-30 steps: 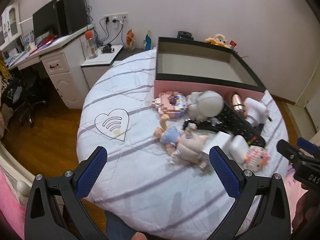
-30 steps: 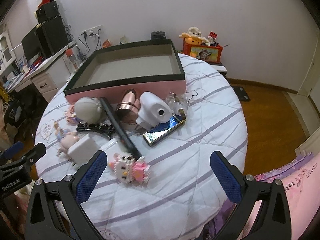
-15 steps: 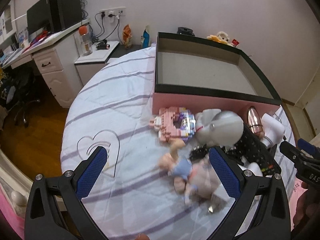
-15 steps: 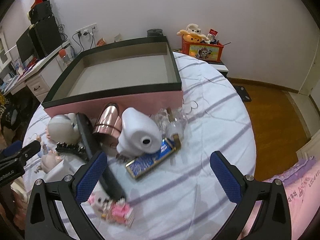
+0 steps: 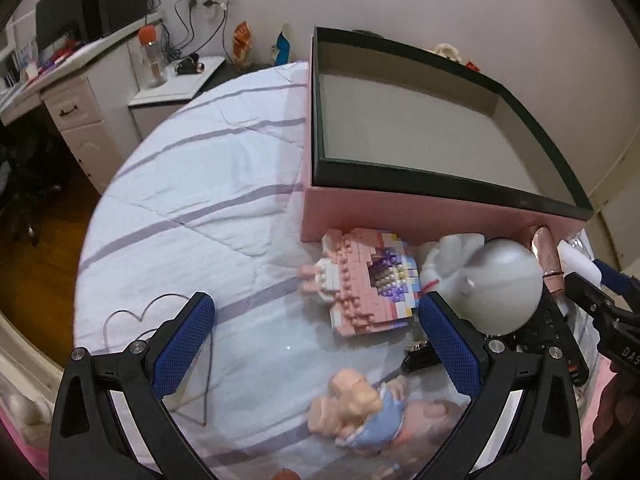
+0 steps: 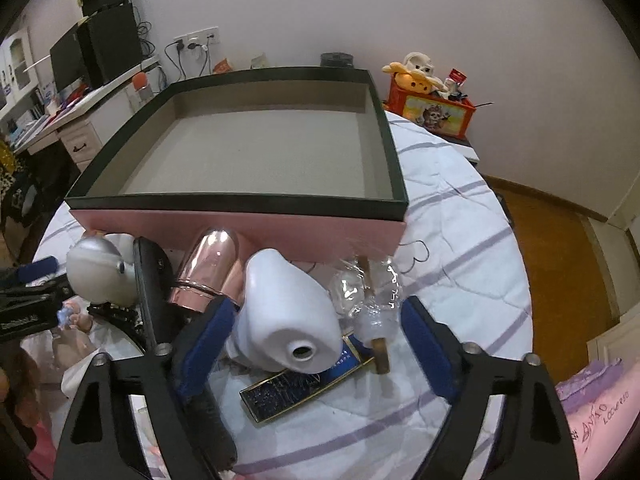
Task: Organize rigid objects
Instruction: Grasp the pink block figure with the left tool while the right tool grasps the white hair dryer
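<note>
A pink box with a dark green rim (image 5: 440, 178) (image 6: 240, 202) stands empty on the round striped table. In front of it lie a pink brick model (image 5: 366, 282), a grey-white round-headed figure (image 5: 500, 284) (image 6: 98, 272), a doll in blue (image 5: 360, 408), a rose-gold cylinder (image 6: 208, 272), a white ceramic piece (image 6: 292, 316), a clear glass bottle (image 6: 368, 296) and a blue flat case (image 6: 296, 388). My left gripper (image 5: 316, 352) is open, just short of the brick model. My right gripper (image 6: 316, 344) is open, its fingers on either side of the white ceramic piece.
A black remote (image 6: 156, 280) and a black comb (image 6: 116, 316) lie among the toys. A desk with a monitor (image 5: 80, 8) and a side cabinet stand at the far left. An orange toy box (image 6: 436, 108) stands behind the table on the right.
Both grippers have moved forward toward the objects and the box. The right gripper's fingers now flank the white ceramic piece. The left gripper has passed over the doll toward the brick model.
</note>
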